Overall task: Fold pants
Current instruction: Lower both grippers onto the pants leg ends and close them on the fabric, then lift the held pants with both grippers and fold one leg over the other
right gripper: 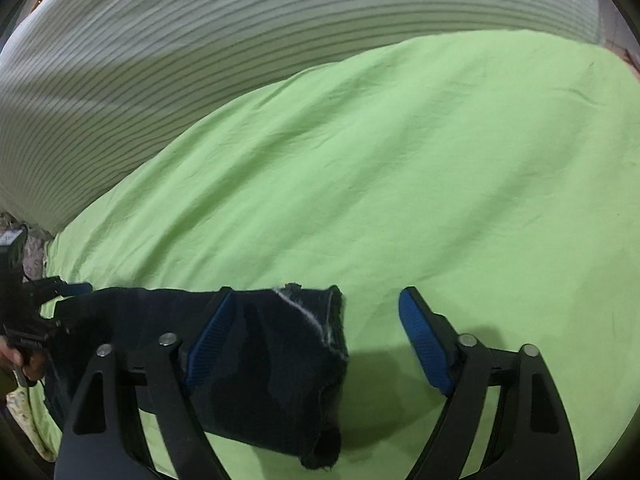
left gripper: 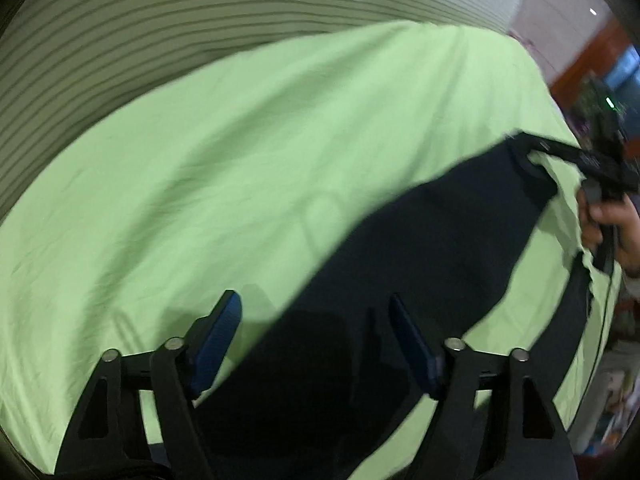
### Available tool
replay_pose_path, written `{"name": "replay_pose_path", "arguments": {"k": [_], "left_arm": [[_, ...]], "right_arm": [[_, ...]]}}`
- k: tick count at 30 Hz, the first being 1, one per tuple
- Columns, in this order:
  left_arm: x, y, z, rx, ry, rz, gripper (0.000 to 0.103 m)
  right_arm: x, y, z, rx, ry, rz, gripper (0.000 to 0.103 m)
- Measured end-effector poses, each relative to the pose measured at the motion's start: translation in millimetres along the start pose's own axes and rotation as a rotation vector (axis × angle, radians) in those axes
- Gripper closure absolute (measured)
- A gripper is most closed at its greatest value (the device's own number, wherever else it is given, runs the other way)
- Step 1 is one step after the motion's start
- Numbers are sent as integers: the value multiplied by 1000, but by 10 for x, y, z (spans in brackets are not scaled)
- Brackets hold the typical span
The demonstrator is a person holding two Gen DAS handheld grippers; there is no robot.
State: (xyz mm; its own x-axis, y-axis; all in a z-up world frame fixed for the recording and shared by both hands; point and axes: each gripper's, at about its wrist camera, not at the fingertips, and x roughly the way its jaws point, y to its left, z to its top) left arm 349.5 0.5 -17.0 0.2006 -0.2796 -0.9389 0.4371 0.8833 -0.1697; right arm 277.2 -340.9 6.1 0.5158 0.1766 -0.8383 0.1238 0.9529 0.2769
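Dark navy pants (left gripper: 420,264) lie on a light green sheet (left gripper: 240,160), stretched from under my left gripper toward the far right. My left gripper (left gripper: 316,320) is open just above the near end of the pants, holding nothing. In the right wrist view the pants' frayed leg end (right gripper: 288,352) lies below my right gripper (right gripper: 316,320), which is open and holds nothing. The right gripper also shows in the left wrist view (left gripper: 592,164) at the far end of the pants. The left gripper shows at the left edge of the right wrist view (right gripper: 48,300).
A white wall with thin grey stripes (right gripper: 200,40) runs behind the bed. The sheet's right edge (left gripper: 600,320) drops off toward a cluttered floor. A hand (left gripper: 612,224) holds the right gripper's handle.
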Motion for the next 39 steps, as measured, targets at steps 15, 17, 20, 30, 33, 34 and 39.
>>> {"name": "replay_pose_path", "arguments": {"k": [15, 17, 20, 30, 33, 34, 39], "left_arm": [[-400, -431, -471, 114, -47, -62, 93], [-536, -450, -607, 95, -69, -88, 93], [-704, -559, -700, 77, -86, -110, 93], [-740, -1031, -1377, 49, -110, -147, 94], [-715, -1204, -1529, 72, -117, -134, 94], [-712, -1250, -1573, 76, -119, -135, 94], [-723, -1465, -1787, 110, -120, -128, 94]], "right_arm": [[-523, 96, -64, -103, -51, 133, 95], [-671, 71, -149, -135, -48, 176, 95], [-818, 11, -236, -195, -33, 199, 95], [-1094, -37, -914, -316, 41, 127, 95], [-1222, -53, -1103, -327, 39, 101, 96], [-1214, -3, -1092, -330, 39, 92, 96], [-1384, -55, -1311, -330, 35, 61, 96]]}}
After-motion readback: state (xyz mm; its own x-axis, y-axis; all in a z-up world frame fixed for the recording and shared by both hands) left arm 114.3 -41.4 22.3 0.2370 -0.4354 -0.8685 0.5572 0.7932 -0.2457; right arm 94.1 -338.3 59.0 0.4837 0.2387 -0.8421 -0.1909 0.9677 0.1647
